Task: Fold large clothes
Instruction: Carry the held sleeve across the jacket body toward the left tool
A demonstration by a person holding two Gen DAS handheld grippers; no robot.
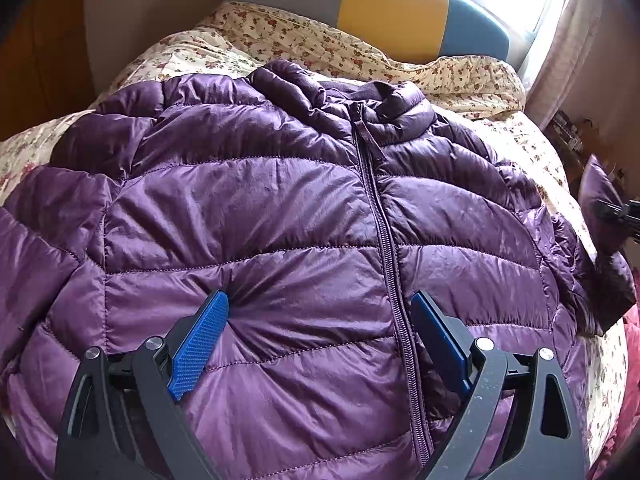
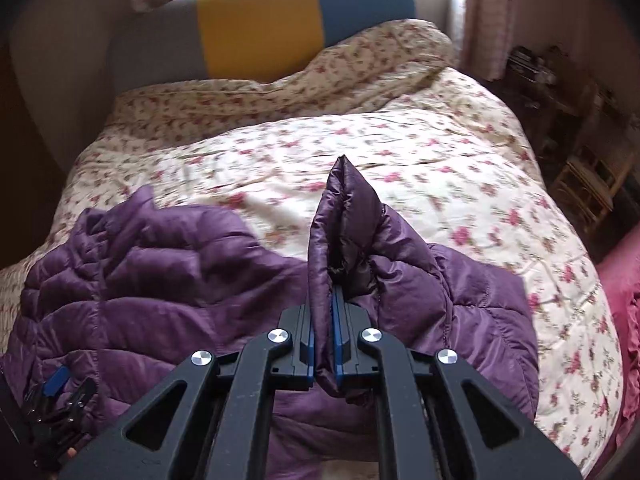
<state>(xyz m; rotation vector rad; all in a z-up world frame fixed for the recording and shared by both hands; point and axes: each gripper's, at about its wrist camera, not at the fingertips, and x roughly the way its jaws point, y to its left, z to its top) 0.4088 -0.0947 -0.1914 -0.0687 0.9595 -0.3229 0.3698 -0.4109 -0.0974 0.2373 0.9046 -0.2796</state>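
Observation:
A purple quilted puffer jacket (image 1: pixel 260 208) lies front up on the bed, zipped, with its collar toward the headboard. My left gripper (image 1: pixel 320 300) is open, its blue pads (image 1: pixel 200 344) spread wide and resting on the jacket's lower front on either side of the zipper. My right gripper (image 2: pixel 333 300) is shut on the end of the jacket's sleeve (image 2: pixel 348 216), which stands up between its pads above the bedspread. In the left wrist view that sleeve (image 1: pixel 600 196) and the right gripper (image 1: pixel 618 210) show at the right edge. The left gripper (image 2: pixel 60 388) appears at the lower left of the right wrist view.
A floral bedspread (image 2: pixel 400 152) covers the bed and bunches up near a grey, yellow and blue headboard (image 1: pixel 392 4). A pink cloth (image 2: pixel 624 300) lies at the bed's right edge. Cluttered shelves (image 2: pixel 580 160) and a curtain (image 2: pixel 484 20) stand beyond on the right.

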